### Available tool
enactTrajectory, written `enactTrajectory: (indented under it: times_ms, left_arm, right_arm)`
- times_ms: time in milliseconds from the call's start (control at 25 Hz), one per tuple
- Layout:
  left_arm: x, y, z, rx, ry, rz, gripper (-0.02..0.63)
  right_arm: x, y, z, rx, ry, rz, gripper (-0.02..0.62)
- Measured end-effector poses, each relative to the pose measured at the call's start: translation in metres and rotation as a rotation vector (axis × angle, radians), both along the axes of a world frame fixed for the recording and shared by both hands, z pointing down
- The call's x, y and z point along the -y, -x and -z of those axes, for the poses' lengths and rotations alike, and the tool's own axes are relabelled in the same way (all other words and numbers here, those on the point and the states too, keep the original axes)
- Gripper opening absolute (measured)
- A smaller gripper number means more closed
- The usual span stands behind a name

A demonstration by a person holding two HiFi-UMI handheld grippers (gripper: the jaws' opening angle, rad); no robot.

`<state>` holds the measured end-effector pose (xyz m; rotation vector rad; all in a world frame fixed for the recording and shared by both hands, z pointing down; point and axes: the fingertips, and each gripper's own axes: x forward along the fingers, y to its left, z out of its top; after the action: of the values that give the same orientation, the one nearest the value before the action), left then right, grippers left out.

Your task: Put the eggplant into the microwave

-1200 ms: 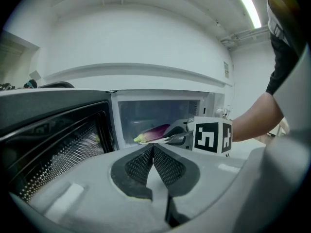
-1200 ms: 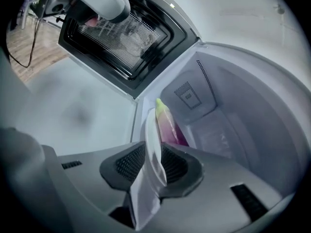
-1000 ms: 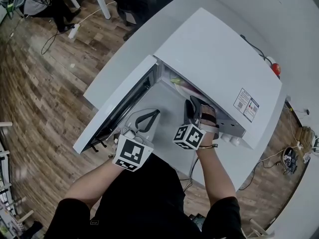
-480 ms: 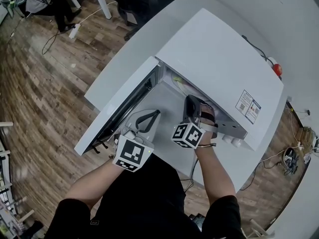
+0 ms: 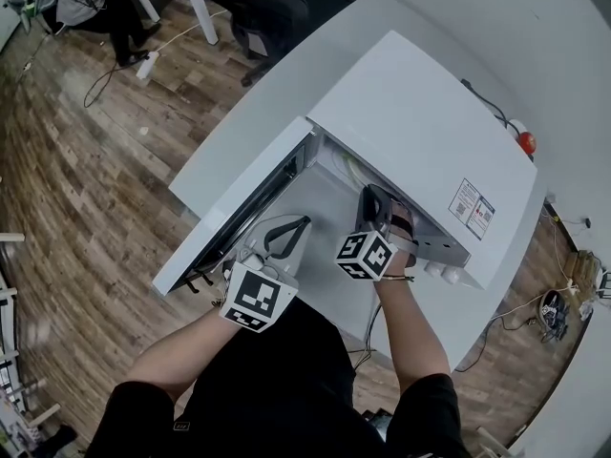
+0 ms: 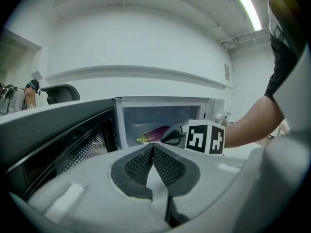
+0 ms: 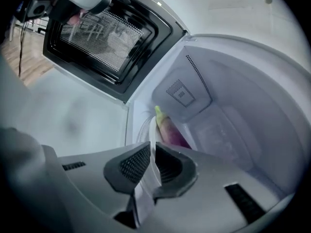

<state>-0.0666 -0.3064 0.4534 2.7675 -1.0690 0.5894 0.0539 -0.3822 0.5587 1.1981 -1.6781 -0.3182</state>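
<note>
The eggplant [image 7: 170, 130] lies on a white plate [image 7: 147, 128] inside the microwave [image 5: 420, 132], stem end toward the open door [image 5: 239, 208]. The right hand-held gripper [image 7: 152, 144] reaches into the cavity, its jaws closed on the plate's near rim. The left hand-held gripper [image 6: 153, 145] hovers outside before the opening, jaws together and empty. The microwave stands on a white worktop [image 5: 248, 113].

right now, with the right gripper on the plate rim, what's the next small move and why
Probably slide the plate a little deeper. The right gripper is shut on its rim, the eggplant lies on it, and the rim sits near the mouth of the microwave, so the door might not clear it.
</note>
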Motion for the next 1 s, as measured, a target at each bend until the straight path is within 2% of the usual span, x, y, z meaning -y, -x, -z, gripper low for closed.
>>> enactTrajectory:
  times_ms: [160, 280, 680, 1000]
  left_arm:
    - [-0.01, 0.003, 0.01, -0.02, -0.001, -0.003, 0.008]
    - [-0.023, 0.006, 0.019, -0.047, 0.003, -0.005, 0.008]
    - [-0.094, 0.02, 0.051, -0.107, -0.006, -0.038, 0.008]
    - [-0.142, 0.031, 0.079, -0.127, -0.024, -0.074, 0.008]
  right_arm:
    - [-0.014, 0.002, 0.009, 0.01, -0.009, 0.0, 0.041]
    - [-0.032, 0.011, 0.024, 0.055, -0.021, 0.002, 0.041]
    - [-0.133, 0.045, 0.072, 0.163, -0.025, -0.006, 0.04]
    - [-0.195, 0.057, 0.11, 0.32, -0.017, -0.07, 0.04]
